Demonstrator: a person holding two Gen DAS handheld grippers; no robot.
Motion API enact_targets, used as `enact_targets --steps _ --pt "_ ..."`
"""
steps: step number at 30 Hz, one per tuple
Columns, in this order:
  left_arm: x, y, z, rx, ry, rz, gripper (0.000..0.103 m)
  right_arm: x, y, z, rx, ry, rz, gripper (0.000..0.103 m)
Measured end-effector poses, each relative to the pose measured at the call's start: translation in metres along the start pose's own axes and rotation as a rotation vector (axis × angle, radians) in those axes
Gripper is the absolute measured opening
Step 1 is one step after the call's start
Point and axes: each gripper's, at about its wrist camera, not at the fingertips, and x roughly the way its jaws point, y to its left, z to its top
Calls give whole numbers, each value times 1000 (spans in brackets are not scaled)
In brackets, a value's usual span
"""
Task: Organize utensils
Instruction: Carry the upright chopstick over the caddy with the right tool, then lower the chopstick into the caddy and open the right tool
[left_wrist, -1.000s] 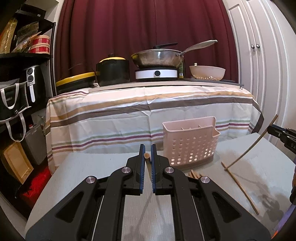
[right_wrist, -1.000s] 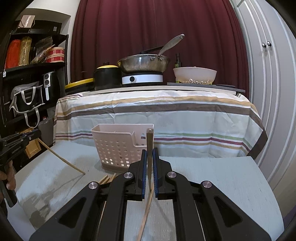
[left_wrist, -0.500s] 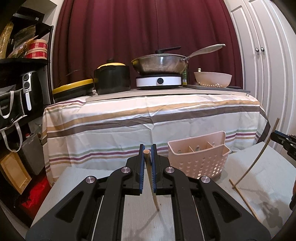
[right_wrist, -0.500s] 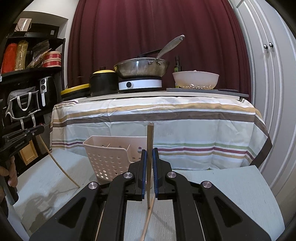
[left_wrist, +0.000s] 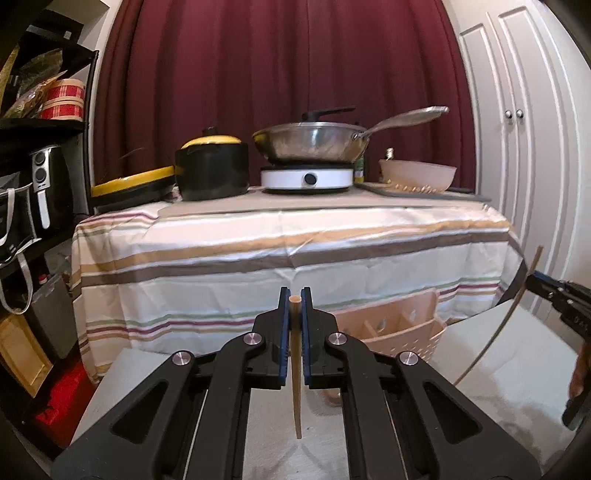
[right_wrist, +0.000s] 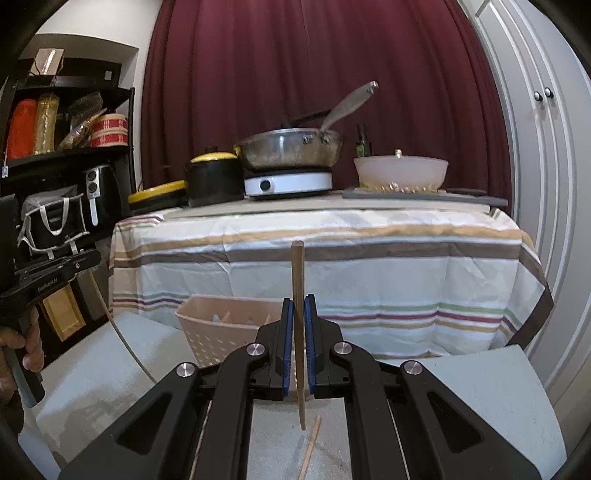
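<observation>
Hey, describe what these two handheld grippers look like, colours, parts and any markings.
Both the left gripper and the right gripper are matte black, with angular linkage arms, cut-out slots and round silver pivot bolts. The jaws carry blue ribbed pads. White lettering, too small to read, marks the left gripper's side in the right wrist view. No cables or sleeves show.

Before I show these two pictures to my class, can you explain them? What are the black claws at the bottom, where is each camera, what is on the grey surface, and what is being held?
No robot here: a person holds a two-finger gripper in each hand, with a wide-angle camera on each looking along its fingers. One picture is from the left gripper, the other from the right gripper. Each is shut on one wooden chopstick: the left chopstick and the right chopstick. In the right view, the person's left hand is visible gripping its handle. On the grey table stands a pink perforated basket with dividers, and another loose chopstick lies flat. The pans behind are just background.
</observation>
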Motion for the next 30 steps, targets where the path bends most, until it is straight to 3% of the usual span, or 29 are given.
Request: enact_targets --steps 7,13,17,30 --pt "-18 -7 58 -8 -84 -73 6 -13 2 41 -2 -90 48 7" --pt "-24 -21 104 10 -201 -71 6 -8 5 75 -23 -162 64 7" --pt "-12 -30 116 4 -251 -47 6 3 5 85 -22 -190 71 7" --pt "55 -34 82 -64 -134 -56 6 63 5 77 -29 -182 73 7"
